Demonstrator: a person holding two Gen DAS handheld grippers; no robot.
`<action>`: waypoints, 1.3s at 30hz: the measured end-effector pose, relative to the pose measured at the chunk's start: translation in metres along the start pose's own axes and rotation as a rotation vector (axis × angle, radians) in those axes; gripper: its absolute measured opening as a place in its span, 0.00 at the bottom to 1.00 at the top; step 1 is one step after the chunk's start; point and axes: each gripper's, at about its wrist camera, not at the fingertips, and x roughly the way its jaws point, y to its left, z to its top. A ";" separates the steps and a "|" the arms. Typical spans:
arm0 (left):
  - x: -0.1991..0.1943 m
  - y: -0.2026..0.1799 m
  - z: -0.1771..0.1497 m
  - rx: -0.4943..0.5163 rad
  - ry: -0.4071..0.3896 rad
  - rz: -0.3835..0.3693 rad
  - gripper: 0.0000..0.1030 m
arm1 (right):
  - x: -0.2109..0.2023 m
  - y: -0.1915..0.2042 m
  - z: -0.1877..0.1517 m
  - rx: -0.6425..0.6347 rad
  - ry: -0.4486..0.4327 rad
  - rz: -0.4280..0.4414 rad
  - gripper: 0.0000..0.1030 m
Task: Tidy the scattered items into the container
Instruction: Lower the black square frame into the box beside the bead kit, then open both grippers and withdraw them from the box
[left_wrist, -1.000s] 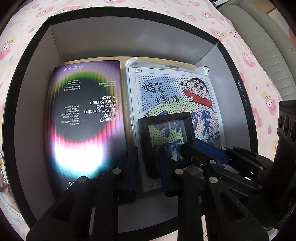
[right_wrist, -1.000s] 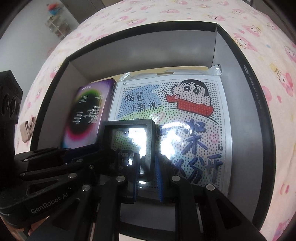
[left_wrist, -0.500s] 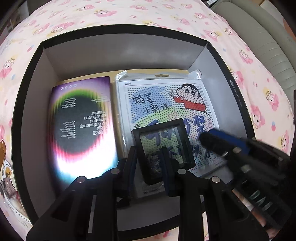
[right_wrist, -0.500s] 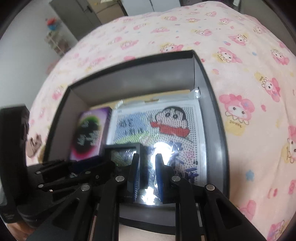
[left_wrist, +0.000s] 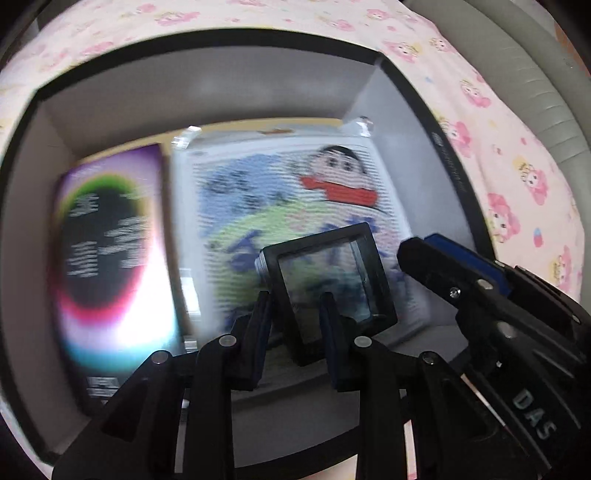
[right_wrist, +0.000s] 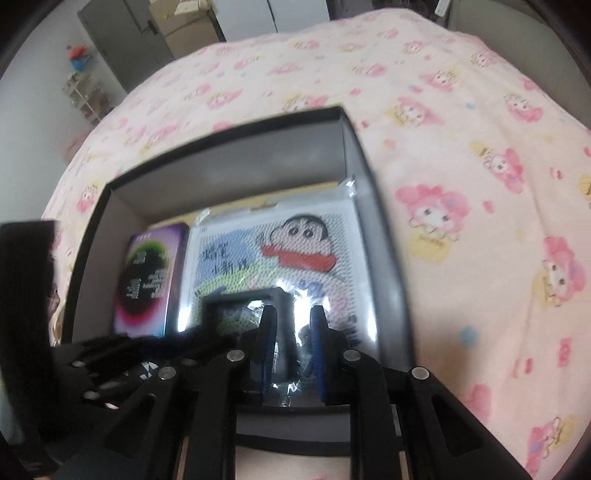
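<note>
A black open box (left_wrist: 417, 99) sits on the pink bedspread. Inside lie a purple screen-protector pack (left_wrist: 110, 254), a cartoon bead-art pack (left_wrist: 288, 195) and a small black-framed clear case (left_wrist: 328, 284) resting on the bead pack. My left gripper (left_wrist: 295, 314) is open with its fingers either side of the case's near edge. My right gripper (right_wrist: 293, 325) is open and empty above the box's near edge; it also shows in the left wrist view (left_wrist: 461, 273). The box (right_wrist: 354, 147), purple pack (right_wrist: 147, 280), bead pack (right_wrist: 295, 258) and case (right_wrist: 240, 310) show in the right wrist view.
The pink cartoon bedspread (right_wrist: 461, 166) surrounds the box. A grey padded edge (left_wrist: 535, 74) runs along the far right. Cabinets and a small shelf (right_wrist: 85, 92) stand at the back of the room.
The small framed case has been set down on the bead pack and both grippers have pulled back and up. The right gripper has withdrawn furthest, out over the box's near edge.
</note>
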 end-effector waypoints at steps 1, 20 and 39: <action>0.003 -0.004 0.000 0.002 0.002 -0.019 0.24 | -0.002 -0.002 0.001 -0.002 -0.009 -0.011 0.16; -0.005 0.019 0.002 -0.135 0.013 -0.218 0.26 | -0.017 -0.023 0.002 0.067 -0.090 -0.010 0.17; -0.027 0.001 0.022 -0.074 -0.164 -0.197 0.56 | -0.031 -0.023 -0.003 0.107 -0.104 0.072 0.33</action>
